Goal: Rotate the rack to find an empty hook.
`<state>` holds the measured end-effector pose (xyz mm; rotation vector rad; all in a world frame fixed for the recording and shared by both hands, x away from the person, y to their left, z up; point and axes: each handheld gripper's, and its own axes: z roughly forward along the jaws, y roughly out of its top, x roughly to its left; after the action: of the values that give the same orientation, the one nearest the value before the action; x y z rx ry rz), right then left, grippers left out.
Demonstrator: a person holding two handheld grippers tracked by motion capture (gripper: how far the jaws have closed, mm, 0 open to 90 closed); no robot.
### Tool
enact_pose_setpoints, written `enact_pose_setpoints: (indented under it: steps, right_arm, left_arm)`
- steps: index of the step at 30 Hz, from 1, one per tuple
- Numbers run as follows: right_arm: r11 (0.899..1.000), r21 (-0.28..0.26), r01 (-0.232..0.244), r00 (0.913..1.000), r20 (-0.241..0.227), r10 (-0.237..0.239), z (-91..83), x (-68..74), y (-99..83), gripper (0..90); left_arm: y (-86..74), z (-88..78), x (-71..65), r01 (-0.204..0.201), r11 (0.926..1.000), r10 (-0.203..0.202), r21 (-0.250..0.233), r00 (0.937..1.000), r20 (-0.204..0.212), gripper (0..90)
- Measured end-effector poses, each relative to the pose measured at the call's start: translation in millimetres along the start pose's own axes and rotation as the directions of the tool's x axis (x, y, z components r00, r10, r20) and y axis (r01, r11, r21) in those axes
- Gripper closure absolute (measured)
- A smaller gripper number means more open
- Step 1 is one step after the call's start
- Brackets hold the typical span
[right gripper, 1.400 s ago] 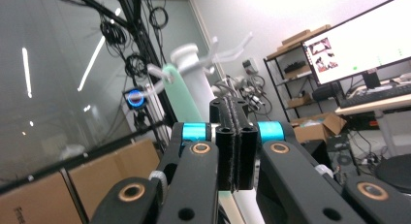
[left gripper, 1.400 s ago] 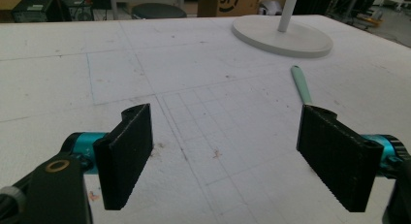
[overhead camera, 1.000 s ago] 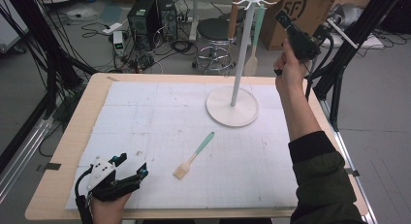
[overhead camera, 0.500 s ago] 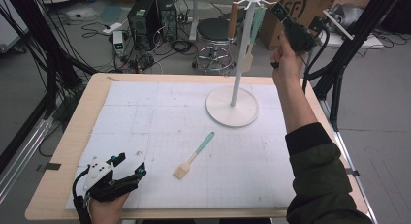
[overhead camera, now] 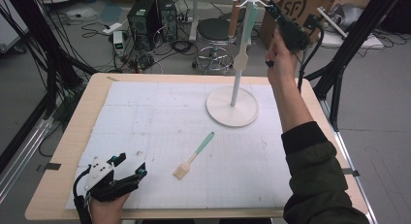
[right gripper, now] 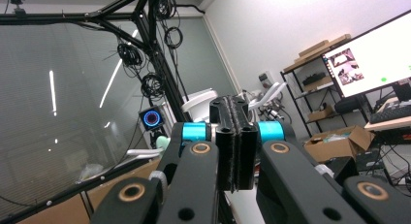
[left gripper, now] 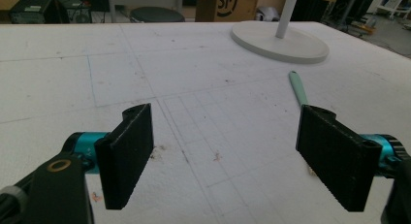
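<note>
White gridded mat (overhead camera: 145, 117): right gripper (overhead camera: 273, 8), jaws pressed together on nothing, hovers by the rack (overhead camera: 241, 54) top. Left gripper (overhead camera: 127, 168) rests wide apart; the pastry brush (overhead camera: 194, 156) lies before the rack's base (approach its handle squarely).

A robotics lab: black camera frame (overhead camera: 51, 64), floor cables (overhead camera: 160, 49), computer tower (overhead camera: 143, 15), wall monitor (right gripper: 373, 54), cardboard boxes (overhead camera: 303, 10)

The rack (overhead camera: 241, 49) at the upper centre of the high view is cut by the top edge; its hooks are too small to count. The right gripper (overhead camera: 272, 7) sits at the upper right, its closed tips blurred against the boxes behind. In the left gripper view, the brush (left gripper: 297, 87) at centre right disappears behind the right-hand jaw, its bristle end hidden. The rack pole in that view leaves the frame at the top. The left gripper (overhead camera: 128, 168), at lower left of the high view, hides most of the hand beneath it.
</note>
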<state>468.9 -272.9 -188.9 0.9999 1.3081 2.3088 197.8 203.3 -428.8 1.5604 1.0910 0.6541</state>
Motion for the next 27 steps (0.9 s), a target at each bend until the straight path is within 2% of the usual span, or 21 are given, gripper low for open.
enact_pose_setpoints:
  steps: [9, 25, 27]
  right_arm:
    - [1.0, -0.002, 0.008, 0.9998, -0.019, -0.008, 0.2, 14.1, -2.6, 90.0]
    - [0.999, 0.044, 0.021, 0.9981, -0.059, -0.018, 14.9, 34.7, -22.7, 90.0]
    - [0.998, 0.046, 0.038, 0.9974, -0.064, -0.035, 14.5, 36.6, -22.8, 90.0]
  left_arm:
    - [1.0, -0.6, -1.4, -0.006, 1.0, 0.006, -0.005, 1.0, 0.003, 22.0]
    - [1.4, -1.2, -2.2, -0.005, 0.9999, 0.005, -0.011, 1.0, 0.008, 22.0]
    - [1.6, -1.6, -2.2, -0.01, 0.9999, 0.01, -0.009, 0.9999, 0.009, 22.0]
